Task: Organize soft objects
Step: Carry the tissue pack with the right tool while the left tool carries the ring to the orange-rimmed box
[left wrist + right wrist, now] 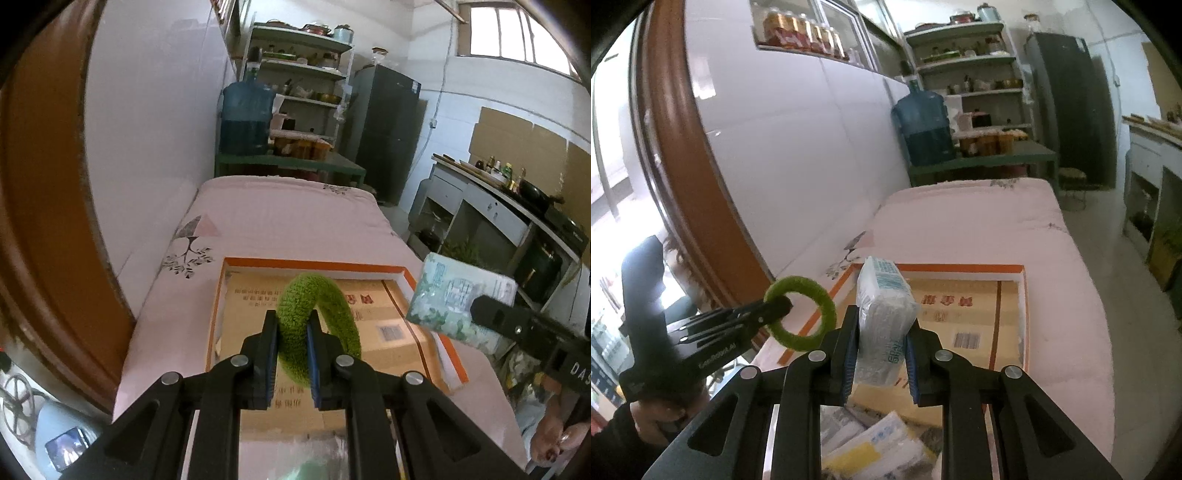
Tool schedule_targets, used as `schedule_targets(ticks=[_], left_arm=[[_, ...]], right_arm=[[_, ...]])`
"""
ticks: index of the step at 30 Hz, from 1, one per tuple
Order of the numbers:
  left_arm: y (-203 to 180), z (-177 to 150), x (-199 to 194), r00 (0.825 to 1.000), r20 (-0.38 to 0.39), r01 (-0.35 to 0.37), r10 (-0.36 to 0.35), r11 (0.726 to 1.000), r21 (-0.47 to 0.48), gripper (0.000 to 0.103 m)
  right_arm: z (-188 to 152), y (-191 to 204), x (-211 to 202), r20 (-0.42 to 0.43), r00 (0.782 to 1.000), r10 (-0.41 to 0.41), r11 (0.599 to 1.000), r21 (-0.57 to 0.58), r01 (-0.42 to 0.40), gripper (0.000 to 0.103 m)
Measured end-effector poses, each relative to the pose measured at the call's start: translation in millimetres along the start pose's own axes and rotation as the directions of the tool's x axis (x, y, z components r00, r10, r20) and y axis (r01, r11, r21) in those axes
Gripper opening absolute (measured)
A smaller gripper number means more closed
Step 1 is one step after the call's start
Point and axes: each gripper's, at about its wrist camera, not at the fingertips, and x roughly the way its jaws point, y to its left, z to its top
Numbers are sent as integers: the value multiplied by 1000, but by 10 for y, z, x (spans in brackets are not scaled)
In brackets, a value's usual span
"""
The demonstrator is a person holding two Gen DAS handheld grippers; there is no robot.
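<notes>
Green fuzzy ring [317, 328] is pinched at its rim by the nearly shut left gripper [291, 354], tissue pack [884, 321] squeezed across its middle by the right gripper [881, 354]; both are carried above the orange-edged box [314, 264] on the bed; both judged light, soft, compressible

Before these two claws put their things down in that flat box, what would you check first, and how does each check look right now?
1. Left claw firmly grips the fuzzy green ring: ok.
2. Right claw firmly grips the plastic-wrapped tissue pack: ok.
3. Orange-edged cardboard box lies open on the pink bed cover: ok.
4. Free room on the box floor ahead of both claws: ok.
5. The two claws are apart, not bumping: ok.
6. What lies in the near end of the box under the claws: cannot tell, blurred.
</notes>
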Motion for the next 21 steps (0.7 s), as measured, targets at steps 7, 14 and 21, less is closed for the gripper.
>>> schedule_targets(ticks=[7, 14, 21], left_arm=[[54, 148, 422, 999, -37, 23, -25, 999, -43, 14], [95, 164, 866, 996, -89, 12, -20, 996, -91, 14], [101, 162, 1089, 993, -120, -15, 4, 996, -86, 14]], right_arm=[[132, -211, 380, -34, 999, 11, 999, 36, -10, 23], [166, -375, 781, -93, 996, -9, 998, 60, 15, 23], [143, -554, 1065, -134, 991, -12, 994, 109, 27, 23]])
